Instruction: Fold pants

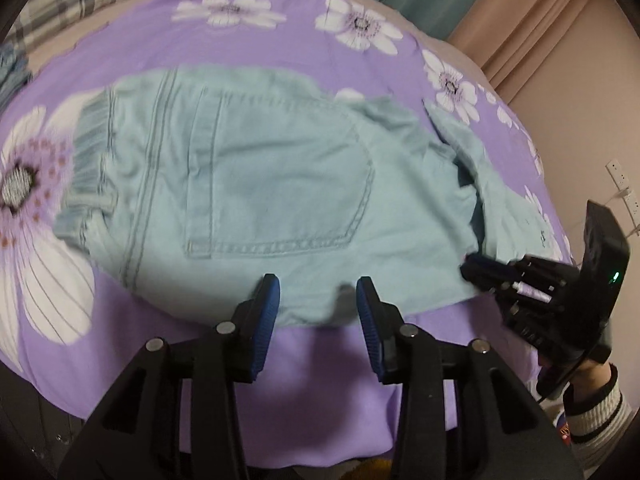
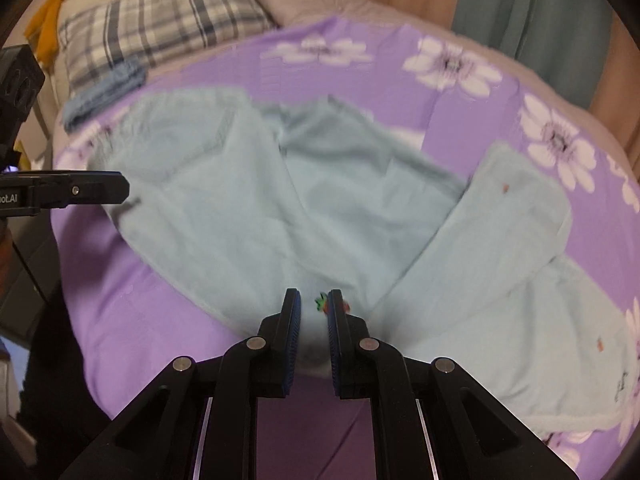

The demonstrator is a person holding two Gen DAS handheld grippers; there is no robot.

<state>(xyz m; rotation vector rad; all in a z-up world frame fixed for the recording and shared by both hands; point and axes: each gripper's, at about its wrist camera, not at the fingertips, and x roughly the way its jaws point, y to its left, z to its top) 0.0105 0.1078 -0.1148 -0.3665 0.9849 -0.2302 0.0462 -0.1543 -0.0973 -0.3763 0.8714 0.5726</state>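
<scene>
Left wrist view shows your pants (image 1: 256, 184), soft light denim, limp, lying flat on the purple floral bedsheet (image 1: 300, 52), waistband at 9 o'clock. Your left hand-held gripper (image 1: 318, 300) stands partly open, empty, over the near hem. Your right hand-held gripper (image 2: 314, 312) pinches a fold of cloth. Grip seams and hems; open sheet lies toward 12 o'clock
</scene>
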